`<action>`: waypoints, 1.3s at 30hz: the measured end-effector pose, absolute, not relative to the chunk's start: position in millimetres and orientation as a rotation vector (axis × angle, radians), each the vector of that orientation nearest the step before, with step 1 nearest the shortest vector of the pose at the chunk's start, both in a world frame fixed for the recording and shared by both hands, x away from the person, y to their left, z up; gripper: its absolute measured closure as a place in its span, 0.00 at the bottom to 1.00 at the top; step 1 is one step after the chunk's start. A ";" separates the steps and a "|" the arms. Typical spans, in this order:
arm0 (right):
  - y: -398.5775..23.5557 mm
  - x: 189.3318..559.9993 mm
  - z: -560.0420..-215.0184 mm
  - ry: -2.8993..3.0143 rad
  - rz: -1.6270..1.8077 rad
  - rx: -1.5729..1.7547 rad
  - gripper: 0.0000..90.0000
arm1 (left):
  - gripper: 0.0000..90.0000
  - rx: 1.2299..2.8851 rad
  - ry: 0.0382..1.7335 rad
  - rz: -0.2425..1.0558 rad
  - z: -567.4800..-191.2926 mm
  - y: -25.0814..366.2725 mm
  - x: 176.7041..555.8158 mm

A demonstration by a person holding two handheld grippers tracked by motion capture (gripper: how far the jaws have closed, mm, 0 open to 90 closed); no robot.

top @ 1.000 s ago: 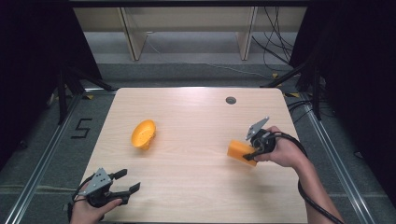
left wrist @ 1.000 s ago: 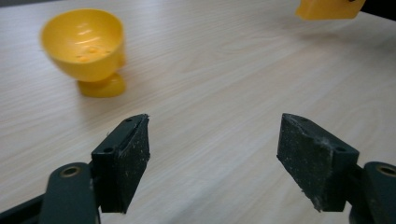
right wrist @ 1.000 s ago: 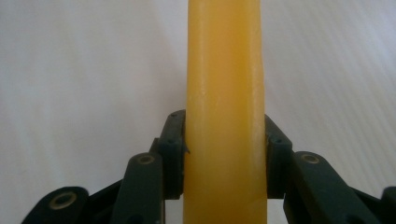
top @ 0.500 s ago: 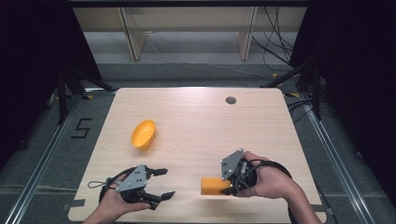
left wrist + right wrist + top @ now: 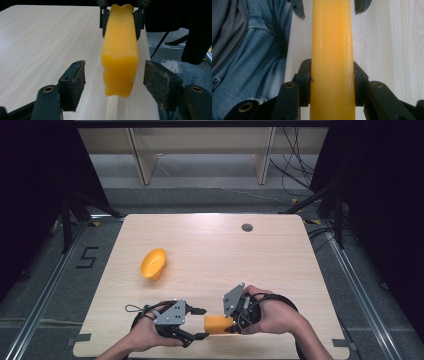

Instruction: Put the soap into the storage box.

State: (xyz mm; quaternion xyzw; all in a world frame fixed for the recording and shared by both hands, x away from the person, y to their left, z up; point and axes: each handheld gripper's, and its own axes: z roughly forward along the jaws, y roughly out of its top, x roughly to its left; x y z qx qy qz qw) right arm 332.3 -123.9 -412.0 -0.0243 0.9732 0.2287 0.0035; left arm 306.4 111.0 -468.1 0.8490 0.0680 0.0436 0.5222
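Right gripper (image 5: pixel 231 323) pinches the orange block (image 5: pixel 216 324) near the table's (image 5: pixel 280 250) near edge; left gripper (image 5: pixel 200 323) spread wide around its end.

Two orange pieces, one bowl-shaped piece (image 5: pixel 153 263) and one block (image 5: pixel 215 324), two tools, one table (image 5: pixel 210 250)

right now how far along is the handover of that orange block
Done: the right gripper is clamped on the orange block and presents it to the left gripper. In hand: its open jaws flank the block without touching. Left: closing, then the right one releasing.
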 end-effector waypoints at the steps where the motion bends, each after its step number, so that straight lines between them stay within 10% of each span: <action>1: -124.4 329.5 -410.7 3.061 0.688 -0.003 0.69 | 0.39 2.039 0.155 0.110 -468.5 109.2 307.0; 17: -114.7 324.9 -411.2 3.061 0.680 -0.046 0.69 | 0.64 1.985 0.146 0.030 -472.8 99.3 306.8; 31: -111.9 321.1 -410.0 3.058 0.701 -0.037 0.68 | 0.67 1.990 0.166 0.028 -468.1 103.2 301.3; 39: -125.5 326.3 -409.3 2.996 0.819 0.052 0.45 | 0.67 1.986 0.273 0.086 -466.8 114.1 305.3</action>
